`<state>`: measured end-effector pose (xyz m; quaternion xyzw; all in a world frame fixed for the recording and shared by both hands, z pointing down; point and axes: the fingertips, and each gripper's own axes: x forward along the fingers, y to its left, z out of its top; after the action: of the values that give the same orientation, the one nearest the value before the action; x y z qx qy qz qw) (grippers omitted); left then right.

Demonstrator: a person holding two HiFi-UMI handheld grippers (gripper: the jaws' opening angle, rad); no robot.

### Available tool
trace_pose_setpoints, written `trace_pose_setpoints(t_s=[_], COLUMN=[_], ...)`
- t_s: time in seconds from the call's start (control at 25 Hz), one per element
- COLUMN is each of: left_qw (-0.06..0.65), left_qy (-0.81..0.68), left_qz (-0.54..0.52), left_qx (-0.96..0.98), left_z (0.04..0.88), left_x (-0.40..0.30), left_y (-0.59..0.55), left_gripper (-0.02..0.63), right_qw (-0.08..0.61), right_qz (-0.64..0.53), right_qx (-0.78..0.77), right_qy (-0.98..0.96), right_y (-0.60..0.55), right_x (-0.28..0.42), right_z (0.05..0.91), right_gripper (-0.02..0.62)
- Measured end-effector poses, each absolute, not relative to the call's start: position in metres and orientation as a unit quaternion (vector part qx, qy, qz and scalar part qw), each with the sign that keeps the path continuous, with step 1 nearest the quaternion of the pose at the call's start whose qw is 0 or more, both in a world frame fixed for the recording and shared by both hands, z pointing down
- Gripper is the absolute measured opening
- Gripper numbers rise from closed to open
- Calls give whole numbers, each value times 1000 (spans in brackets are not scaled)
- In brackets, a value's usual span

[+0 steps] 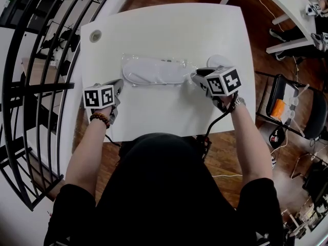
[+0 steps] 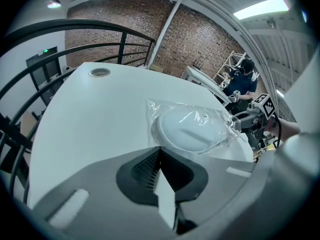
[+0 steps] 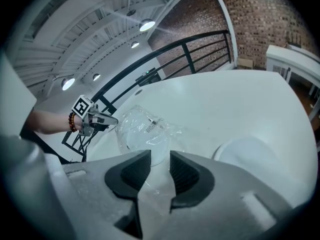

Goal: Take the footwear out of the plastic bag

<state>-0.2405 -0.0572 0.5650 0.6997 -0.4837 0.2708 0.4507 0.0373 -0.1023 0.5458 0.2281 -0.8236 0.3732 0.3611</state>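
Note:
A clear plastic bag (image 1: 187,65) lies across the white table (image 1: 169,29) with a white slipper (image 1: 151,73) inside it. A second white slipper (image 1: 219,60) lies bare on the table at the bag's right end, partly hidden by my right gripper (image 1: 196,76). In the right gripper view, the jaws of the right gripper (image 3: 160,169) stand partly apart with crumpled film of the bag (image 3: 150,126) between them, and the bare slipper (image 3: 250,156) lies to the right. My left gripper (image 1: 121,84) is shut and empty at the bag's left end. The bagged slipper (image 2: 187,131) lies just beyond its tips (image 2: 160,151).
A round grommet hole (image 1: 95,35) sits in the table's far left corner. A black metal railing (image 1: 31,86) curves along the left side. A chair (image 1: 302,111) stands on the wooden floor to the right. Another person (image 2: 242,81) is at a far table.

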Motion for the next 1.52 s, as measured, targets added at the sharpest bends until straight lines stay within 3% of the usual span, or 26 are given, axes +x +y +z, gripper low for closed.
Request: trace_pose_setpoints(t_s=[0.32, 0.6, 0.64, 0.84, 0.88, 1.24, 1.32, 1.52], left_qw=[451, 450, 447, 442, 444, 441, 447, 456], left_qy=[-482, -477, -479, -483, -483, -491, -486, -476], left_qz=[271, 272, 274, 280, 277, 275, 272, 267], left_qx=[701, 704, 704, 702, 702, 699, 700, 703], left_z=[566, 566, 566, 565, 565, 563, 564, 565], left_x=[-239, -236, -238, -240, -241, -245, -242, -237], left_y=[-57, -57, -58, -59, -58, -59, -58, -57], left_gripper=[15, 15, 15, 15, 15, 15, 15, 16], right_qw=[391, 375, 375, 370, 368, 357, 355, 358], right_qz=[375, 398, 395, 384, 380, 404, 415, 434], right_qx=[214, 206, 206, 215, 220, 227, 219, 200], right_qy=[-813, -811, -813, -819, -819, -811, -808, -802], right_y=[-99, -98, -98, -100, -101, -98, -97, -94], right_x=[30, 23, 23, 28, 31, 42, 36, 22], right_z=[560, 563, 562, 559, 558, 557, 559, 563], right_gripper=[109, 104, 67, 24, -8, -4, 62, 77])
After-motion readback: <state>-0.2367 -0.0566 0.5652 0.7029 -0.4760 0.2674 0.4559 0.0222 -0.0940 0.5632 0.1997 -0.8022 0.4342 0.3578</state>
